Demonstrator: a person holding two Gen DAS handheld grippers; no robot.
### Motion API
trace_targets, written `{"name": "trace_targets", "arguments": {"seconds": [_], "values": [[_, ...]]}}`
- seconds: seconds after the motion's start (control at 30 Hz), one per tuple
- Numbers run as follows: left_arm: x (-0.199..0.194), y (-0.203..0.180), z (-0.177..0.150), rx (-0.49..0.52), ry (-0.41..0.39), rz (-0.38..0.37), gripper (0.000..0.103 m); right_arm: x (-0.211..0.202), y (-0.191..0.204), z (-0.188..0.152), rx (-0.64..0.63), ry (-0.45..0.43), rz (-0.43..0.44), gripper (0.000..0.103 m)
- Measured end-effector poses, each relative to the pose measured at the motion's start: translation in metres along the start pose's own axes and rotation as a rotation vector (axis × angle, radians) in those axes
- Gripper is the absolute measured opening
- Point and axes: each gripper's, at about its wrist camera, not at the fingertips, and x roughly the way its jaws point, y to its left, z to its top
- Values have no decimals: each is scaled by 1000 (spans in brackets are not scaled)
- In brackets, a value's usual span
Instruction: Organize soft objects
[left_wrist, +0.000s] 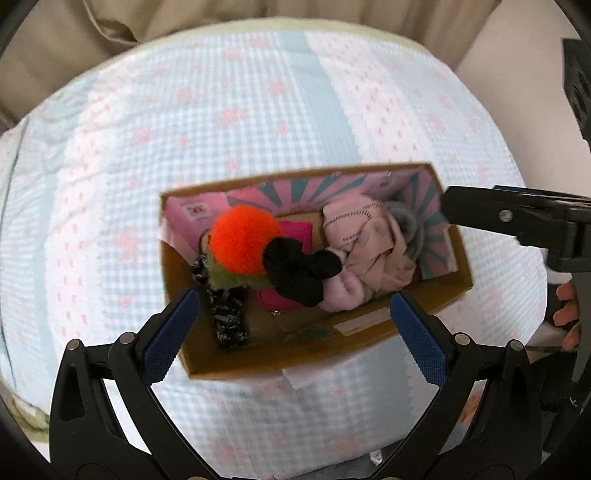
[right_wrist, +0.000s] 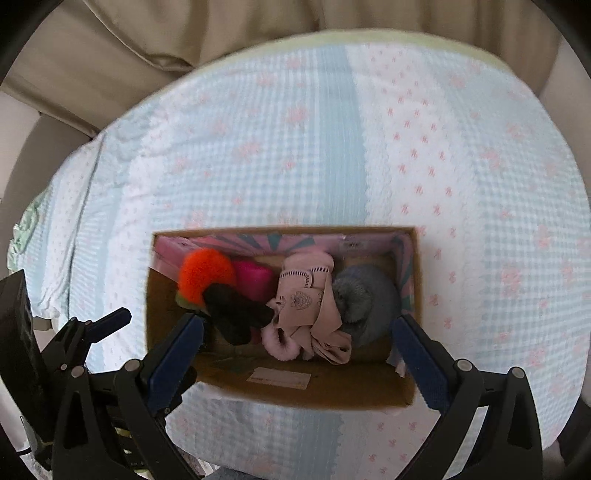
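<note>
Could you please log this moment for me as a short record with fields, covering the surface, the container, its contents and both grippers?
surface: bedspread, blue-and-white check with pink motifs
container: cardboard box, open top
contents: orange pompom, black scrunchie, pink cloth, grey furry item, magenta item
left gripper: open, empty, above the box
right gripper: open, empty, above the box

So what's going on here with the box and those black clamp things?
A person holds a two-finger gripper in each hand above a cardboard box sitting on a quilted bedspread. The box holds soft things: an orange pom-pom, a black scrunchie, a pink cloth and a grey furry item. Both the left gripper and right gripper are open and hold nothing.
</note>
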Motion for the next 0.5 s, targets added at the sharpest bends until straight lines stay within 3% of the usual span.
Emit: {"name": "trace_targets", "arguments": {"seconds": [0.23, 0.5], "values": [[-86, -22, 7, -46, -160, 47, 103, -99, -2, -10, -48, -167, -61, 103], [-210, -66, 10, -93, -408, 76, 103, -226, -7, -43, -111, -407, -170, 103]]}}
